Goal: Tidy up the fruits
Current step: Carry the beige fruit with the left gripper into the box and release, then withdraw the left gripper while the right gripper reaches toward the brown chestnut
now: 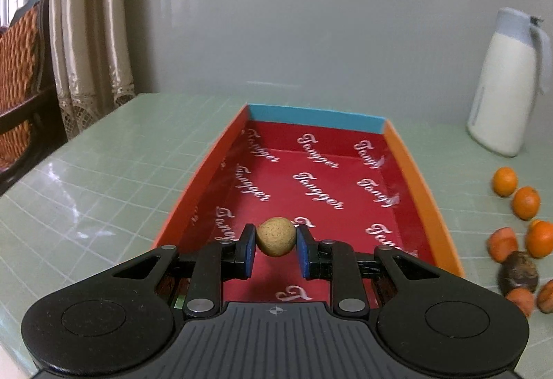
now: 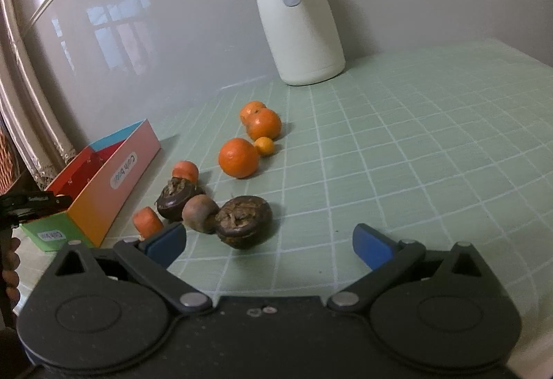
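1. The left gripper point(image 1: 275, 249) clamps a small round tan speckled fruit point(image 1: 275, 236) above the near end of the long red-lined cardboard box point(image 1: 408, 154), whose lining repeats a white script word, hard to read.
2. The right gripper point(image 2: 269, 242) hovers with jaws spread wide and empty, near a dark brown wrinkled fruit point(image 2: 243, 220).
3. Beyond lie round oranges point(image 2: 238, 158) on the green gridded table mat point(image 2: 414, 154).
4. Farthest stands a cream thermos jug with a grey lid point(image 2: 297, 16).
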Demonstrator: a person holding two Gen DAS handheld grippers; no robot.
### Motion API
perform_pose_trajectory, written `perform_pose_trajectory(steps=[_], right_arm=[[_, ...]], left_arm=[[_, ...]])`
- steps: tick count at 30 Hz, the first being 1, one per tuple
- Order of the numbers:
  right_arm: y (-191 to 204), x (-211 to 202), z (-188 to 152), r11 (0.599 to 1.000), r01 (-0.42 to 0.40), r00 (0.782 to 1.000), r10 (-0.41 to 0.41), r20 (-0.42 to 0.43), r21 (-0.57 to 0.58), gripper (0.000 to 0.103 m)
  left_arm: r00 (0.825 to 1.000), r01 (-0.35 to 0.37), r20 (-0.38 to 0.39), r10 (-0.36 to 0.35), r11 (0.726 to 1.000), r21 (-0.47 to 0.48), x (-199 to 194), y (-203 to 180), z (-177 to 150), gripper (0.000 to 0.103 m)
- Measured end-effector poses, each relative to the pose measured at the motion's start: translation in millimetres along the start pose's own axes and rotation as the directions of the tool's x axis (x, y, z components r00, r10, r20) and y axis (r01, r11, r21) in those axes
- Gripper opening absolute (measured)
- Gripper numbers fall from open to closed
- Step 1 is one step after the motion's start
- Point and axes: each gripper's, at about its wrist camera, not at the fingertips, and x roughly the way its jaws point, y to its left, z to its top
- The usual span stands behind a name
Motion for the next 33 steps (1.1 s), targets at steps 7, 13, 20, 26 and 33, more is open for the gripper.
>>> perform_pose_trajectory(steps=[7,13,20,26,33], right_arm=[[3.1,4.1,1.1,1.000,-0.018,1.000,0.018,-0.007,0.005,0.103],[3.0,4.0,1.9,0.999,-0.033,0.999,0.033,-0.007,0.008,0.103],[-0.7,2.2,2.7,0.999,-0.034,0.999,0.034,-0.002,0.021,0.103],[-1.6,1.1,2.7,0.999,-0.032,0.999,0.032,0.000,0.022,0.103],[-3.4,0.1,3.6,0.999,-0.030,1.000,0.030,0.002,0.025,0.103]], left_arm=[[0.997,-0.052,-0.049,0.054,0.998,0.046,13.1,-6.1,2.8,0.025],[0.992,-0.089,-0.087,0.094,0.994,0.057,18.5,-10.1,7.0,0.025],[0.989,-0.114,-0.090,0.119,0.991,0.066,19.3,-12.6,6.4,0.028],[0.991,-0.087,-0.095,0.093,0.994,0.069,16.2,-20.4,7.3,0.081],[0.989,-0.134,-0.049,0.137,0.989,0.067,4.2,-22.4,10.7,0.096]])
